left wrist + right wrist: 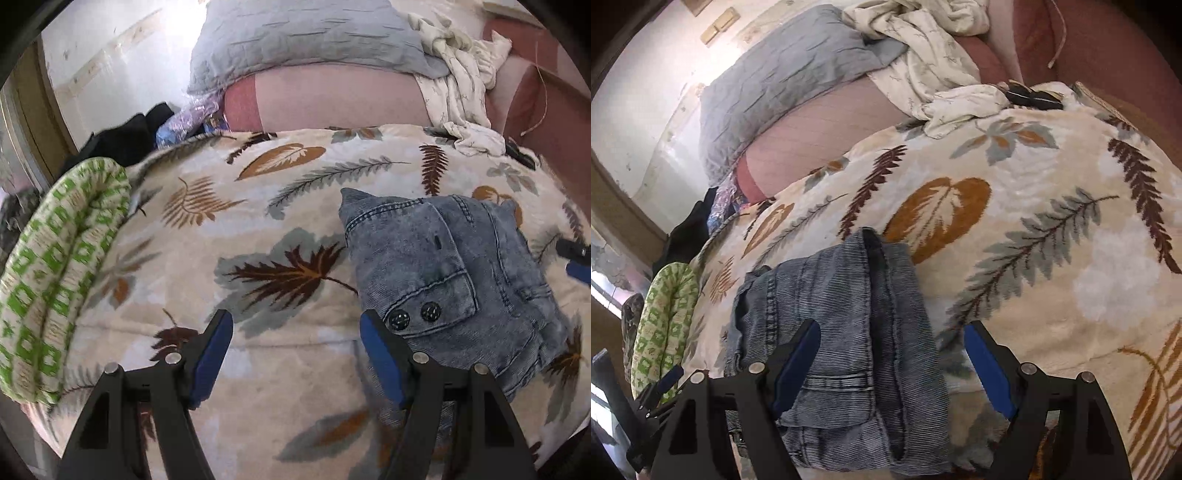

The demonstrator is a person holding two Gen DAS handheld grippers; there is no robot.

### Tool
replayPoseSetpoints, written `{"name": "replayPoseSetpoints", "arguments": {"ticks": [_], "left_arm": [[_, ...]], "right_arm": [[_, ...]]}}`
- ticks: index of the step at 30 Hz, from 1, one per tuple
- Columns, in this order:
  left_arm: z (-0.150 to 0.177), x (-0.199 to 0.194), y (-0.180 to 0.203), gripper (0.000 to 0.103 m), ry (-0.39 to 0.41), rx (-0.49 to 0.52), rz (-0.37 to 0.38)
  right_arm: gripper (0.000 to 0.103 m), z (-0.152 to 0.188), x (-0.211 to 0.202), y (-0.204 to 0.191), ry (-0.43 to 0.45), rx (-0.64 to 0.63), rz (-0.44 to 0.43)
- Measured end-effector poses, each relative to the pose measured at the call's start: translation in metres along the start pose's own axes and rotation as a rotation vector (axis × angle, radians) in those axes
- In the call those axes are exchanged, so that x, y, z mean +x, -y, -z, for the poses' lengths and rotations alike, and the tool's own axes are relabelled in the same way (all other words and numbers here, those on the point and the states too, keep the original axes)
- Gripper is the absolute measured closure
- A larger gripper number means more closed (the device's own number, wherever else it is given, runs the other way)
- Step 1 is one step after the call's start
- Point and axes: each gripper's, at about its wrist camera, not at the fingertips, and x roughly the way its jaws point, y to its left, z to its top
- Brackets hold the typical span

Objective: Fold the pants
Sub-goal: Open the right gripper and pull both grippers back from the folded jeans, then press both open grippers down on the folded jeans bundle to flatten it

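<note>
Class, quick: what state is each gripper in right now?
Left gripper: open, holding nothing, beside the folded jeans.
Right gripper: open, holding nothing, over the jeans.

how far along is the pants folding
Done: the denim pants already lie folded into a compact bundle on the leaf-print blanket. In hand: nothing; the left claw and right claw are open, gripping no fabric. Left: perhaps a final fold or tidy.

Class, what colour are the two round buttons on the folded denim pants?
Black round buttons, clearest in the left wrist view.
</note>
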Motion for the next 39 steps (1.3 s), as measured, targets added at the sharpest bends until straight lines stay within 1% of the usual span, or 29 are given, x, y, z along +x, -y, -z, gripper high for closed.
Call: {"name": "replayPoseSetpoints", "arguments": {"ticks": [1,3,5,7,10,13,19,22,25,30,32,36,39], "left_arm": [[0.000,0.001,0.000,0.031,-0.003,-0.007,0.008],[-0.005,0.005,-0.003,0.031,-0.020,-0.025,0.049],[-0.009,0.009,-0.005,0.029,-0.030,-0.034,0.064],[-0.013,0.013,-0.007,0.024,-0.039,-0.036,0.070],[-0.015,0.019,-0.011,0.024,-0.064,-0.053,0.078],[-0.013,0.022,-0.012,0.024,-0.086,-0.085,0.149],[-0.013,0.025,-0.002,0.024,-0.117,-0.084,0.219],[-0.014,0.025,0.004,0.024,-0.127,-0.104,0.281],[-0.015,0.025,0.013,0.024,-0.136,-0.098,0.325],[-0.017,0.030,0.026,0.024,-0.152,-0.089,0.355],[-0.016,0.035,0.027,0.024,-0.165,-0.099,0.362],[-0.016,0.043,0.025,0.024,-0.183,-0.124,0.379],[-0.018,0.042,0.022,0.024,-0.171,-0.146,0.397]], "right_arm": [[0.020,0.000,0.000,0.004,-0.004,0.012,0.001],[0.020,-0.001,0.000,0.010,-0.009,0.035,0.001],[0.020,-0.002,0.000,0.016,-0.014,0.058,-0.002],[0.020,-0.003,0.001,0.021,-0.021,0.077,-0.006],[0.020,-0.004,0.002,0.027,-0.031,0.105,-0.032],[0.020,-0.005,0.006,0.031,-0.050,0.130,-0.050],[0.020,-0.004,0.019,0.033,-0.101,0.177,-0.104],[0.020,-0.004,0.024,0.032,-0.117,0.182,-0.117],[0.020,-0.004,0.027,0.035,-0.122,0.205,-0.136],[0.019,-0.005,0.033,0.041,-0.138,0.221,-0.141],[0.019,-0.004,0.038,0.041,-0.153,0.229,-0.155],[0.019,-0.005,0.046,0.038,-0.177,0.218,-0.154],[0.019,-0.003,0.052,0.032,-0.201,0.204,-0.166]]}}
